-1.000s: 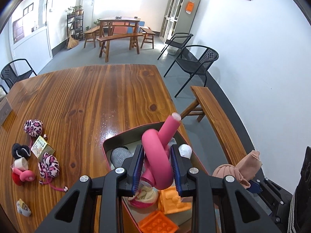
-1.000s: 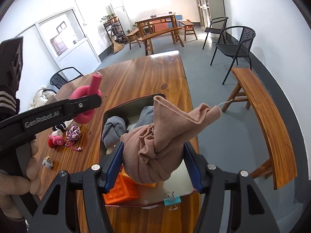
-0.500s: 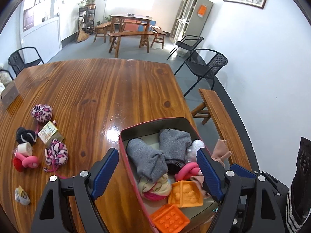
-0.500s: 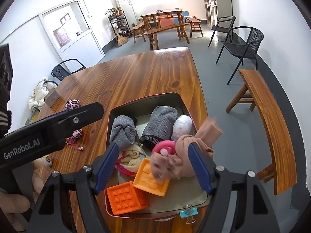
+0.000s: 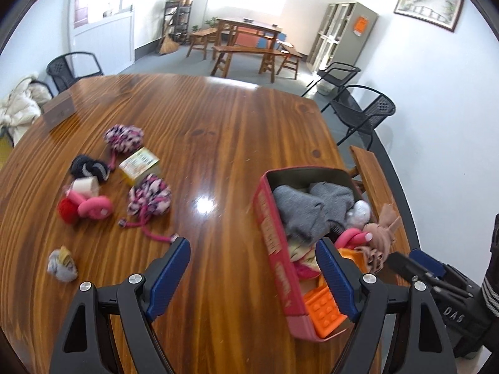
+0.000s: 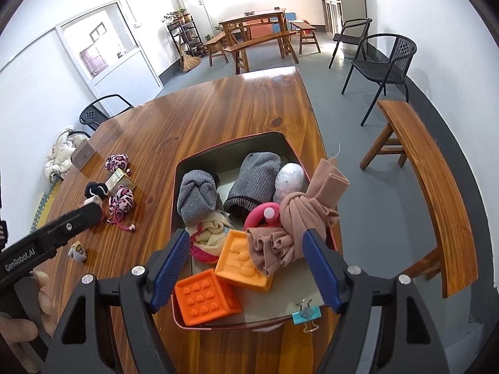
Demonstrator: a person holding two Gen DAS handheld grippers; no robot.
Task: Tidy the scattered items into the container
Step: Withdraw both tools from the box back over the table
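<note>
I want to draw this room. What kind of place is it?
Probably a plain common room or canteen, not a home kitchen. There is a big wooden table, another table with benches at the back, black metal chairs and a glass-door cabinet.

Left tongs (image 5: 252, 275) hide part of the container (image 5: 274, 243).

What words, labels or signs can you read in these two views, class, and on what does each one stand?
"GenRobot.AI": white letters on the black arm of the left gripper, right wrist view.
"DAS": white letters on the black body of the right gripper, left wrist view.
Red rectangular tin container: lettering on its side wall, too blurred to read.
Small yellow printed carton: print too small.
Orange notice on the grey cabinet: too small.
</note>
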